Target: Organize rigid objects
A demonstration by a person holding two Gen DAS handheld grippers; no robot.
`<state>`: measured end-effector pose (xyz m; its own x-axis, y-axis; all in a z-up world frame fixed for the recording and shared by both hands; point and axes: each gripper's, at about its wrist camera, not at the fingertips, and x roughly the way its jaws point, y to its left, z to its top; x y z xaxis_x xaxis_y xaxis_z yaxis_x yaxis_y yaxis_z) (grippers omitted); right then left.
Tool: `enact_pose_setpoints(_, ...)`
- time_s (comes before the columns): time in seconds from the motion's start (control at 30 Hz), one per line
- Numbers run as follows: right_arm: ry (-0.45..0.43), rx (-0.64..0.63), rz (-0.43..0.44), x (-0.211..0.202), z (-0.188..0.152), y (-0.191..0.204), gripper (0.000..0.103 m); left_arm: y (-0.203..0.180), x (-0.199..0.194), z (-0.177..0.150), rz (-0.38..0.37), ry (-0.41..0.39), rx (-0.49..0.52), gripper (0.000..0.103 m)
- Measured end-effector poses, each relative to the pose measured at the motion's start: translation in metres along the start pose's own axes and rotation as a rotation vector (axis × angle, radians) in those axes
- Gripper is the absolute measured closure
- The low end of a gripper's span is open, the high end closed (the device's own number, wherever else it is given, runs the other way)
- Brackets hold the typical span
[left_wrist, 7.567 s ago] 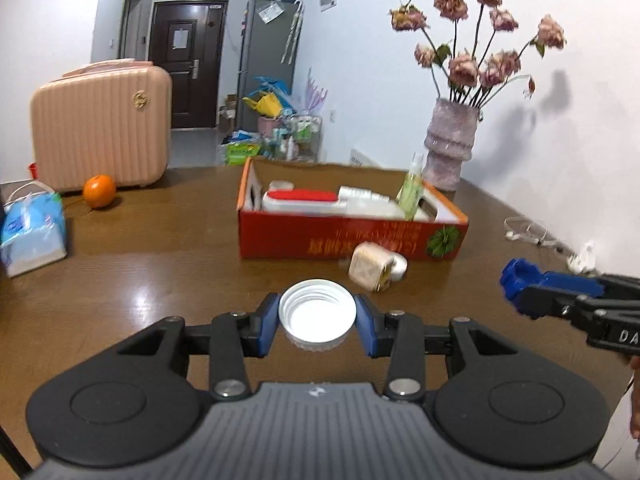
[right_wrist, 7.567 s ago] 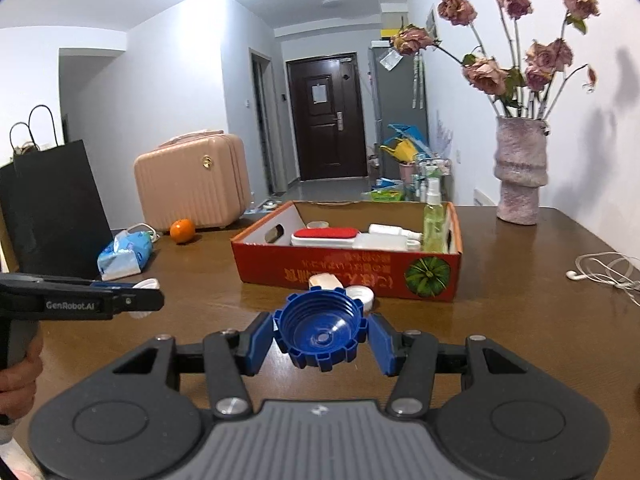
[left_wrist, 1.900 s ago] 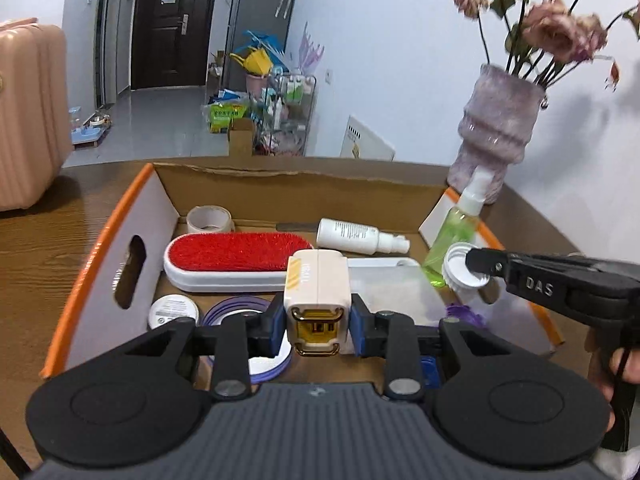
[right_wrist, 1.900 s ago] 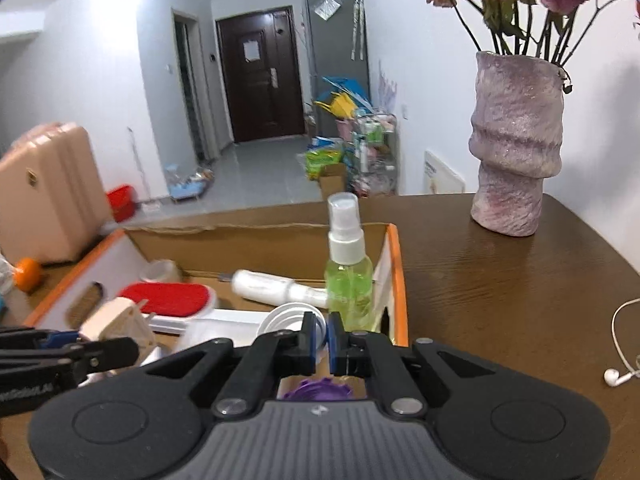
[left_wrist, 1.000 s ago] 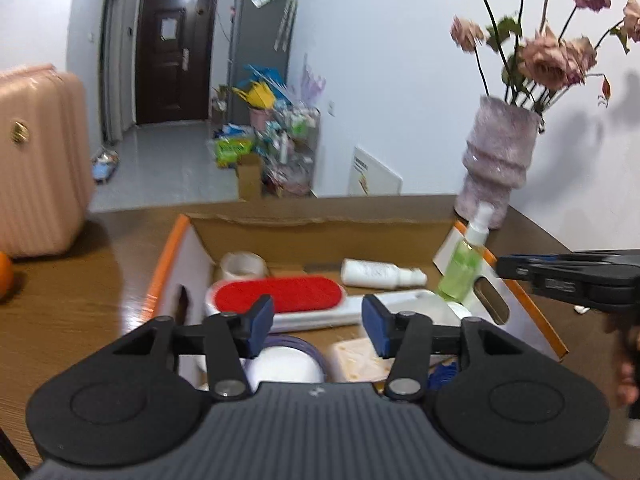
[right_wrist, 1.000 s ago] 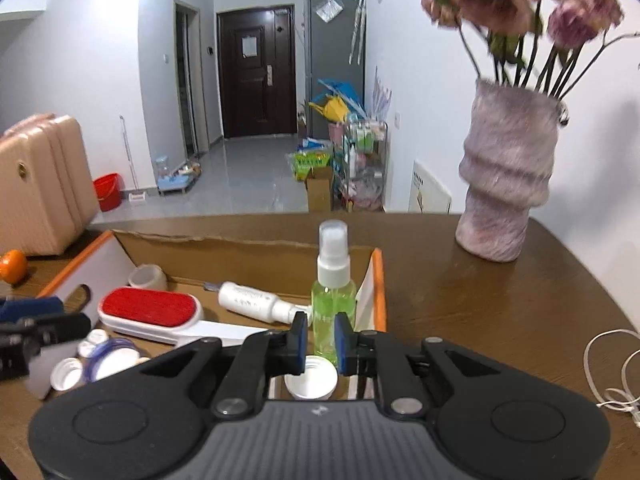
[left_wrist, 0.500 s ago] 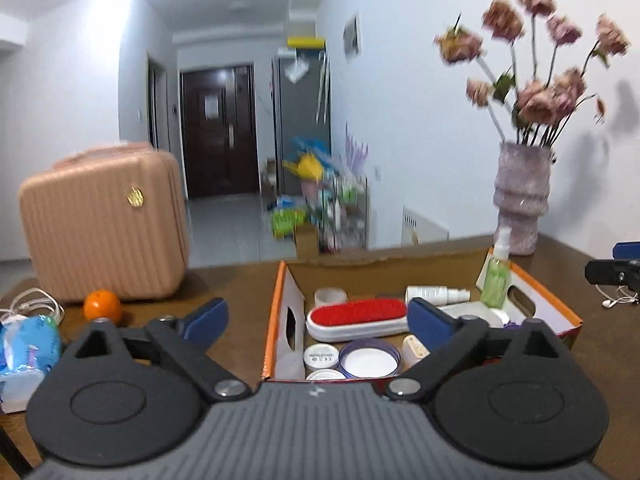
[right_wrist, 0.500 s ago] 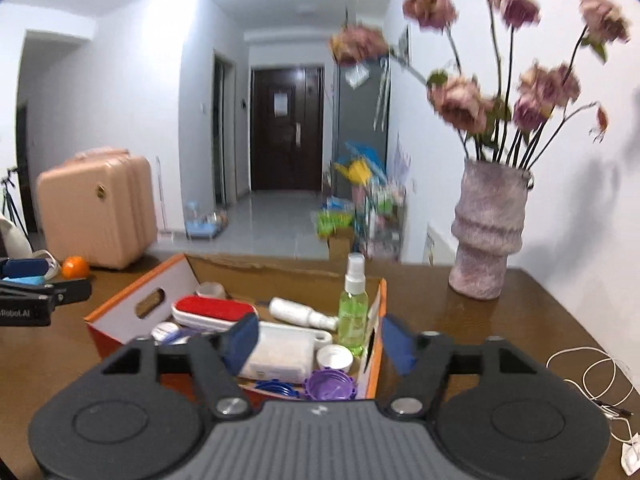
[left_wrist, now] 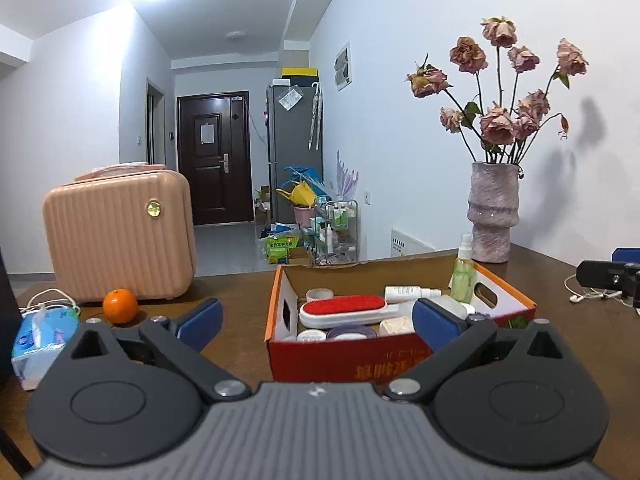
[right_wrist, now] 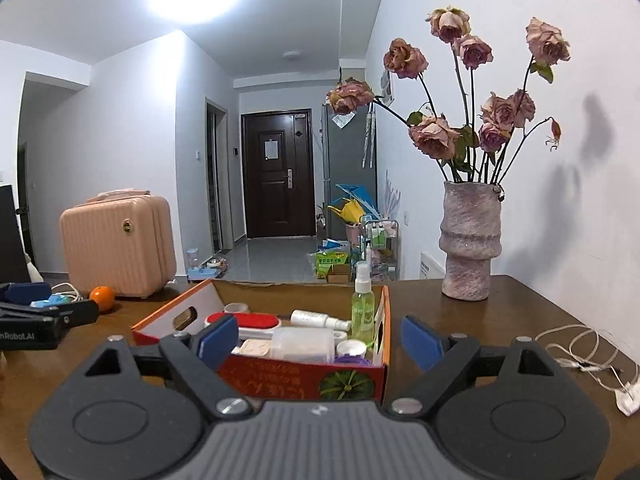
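A red cardboard box (left_wrist: 400,360) stands on the brown table, just beyond both grippers. It holds a red lint brush (left_wrist: 344,306), a green spray bottle (left_wrist: 462,268), a white tube bottle (left_wrist: 404,291), a cream charger (left_wrist: 394,326) and several caps (left_wrist: 310,335). My left gripper (left_wrist: 316,320) hangs in front of the box, its jaws opening wide with nothing between them. My right gripper (right_wrist: 320,339) faces the box (right_wrist: 304,376) from its right front corner. Its jaws are also opening and hold nothing. A white cap (right_wrist: 350,347) lies beside the spray bottle (right_wrist: 363,308).
A pink suitcase (left_wrist: 120,236), an orange (left_wrist: 120,306) and a tissue pack (left_wrist: 40,340) sit on the table's left. A vase of dried roses (left_wrist: 494,216) stands behind the box on the right. White earphone cables (right_wrist: 580,344) lie at the right edge.
Both grippers have drawn back from over the box and their jaws have spread wide. The cream charger and the white cap now lie in the box.
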<state>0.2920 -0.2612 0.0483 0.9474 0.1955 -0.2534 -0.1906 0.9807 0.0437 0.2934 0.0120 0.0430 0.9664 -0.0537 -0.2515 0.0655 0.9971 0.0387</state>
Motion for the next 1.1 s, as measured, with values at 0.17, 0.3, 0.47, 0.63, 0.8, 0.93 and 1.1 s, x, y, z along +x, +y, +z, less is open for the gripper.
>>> enact_pose_setpoints(0.17,0.021,0.022,0.003,-0.035,-0.013,0.012,0.015,0.006,-0.043,-0.015,0.004,-0.007,-0.028,0.0)
enact_pose_setpoints(0.3,0.019,0.03,0.006,-0.07,-0.031,0.028,0.015,0.006,-0.083,-0.029,0.035,0.009,-0.028,0.0)
enact_pose_setpoints(0.47,-0.004,-0.015,0.014,-0.121,-0.058,0.056,0.014,0.01,-0.139,-0.049,0.045,-0.006,-0.039,0.0)
enact_pose_setpoints(0.63,-0.015,-0.04,0.02,-0.168,-0.084,0.076,0.006,0.009,-0.195,-0.071,0.038,-0.049,-0.024,0.0)
enact_pose_setpoints(0.8,-0.018,-0.079,-0.02,-0.213,-0.11,0.084,0.0,0.008,-0.233,-0.101,0.041,-0.008,-0.04,0.0)
enact_pose_setpoints(0.93,-0.022,-0.065,-0.003,-0.224,-0.117,0.083,0.0,0.007,-0.243,-0.106,0.062,-0.024,-0.027,0.0)
enact_pose_setpoints(1.1,-0.032,0.007,-0.033,-0.224,-0.117,0.081,0.0,0.008,-0.244,-0.099,0.069,-0.028,-0.015,0.0)
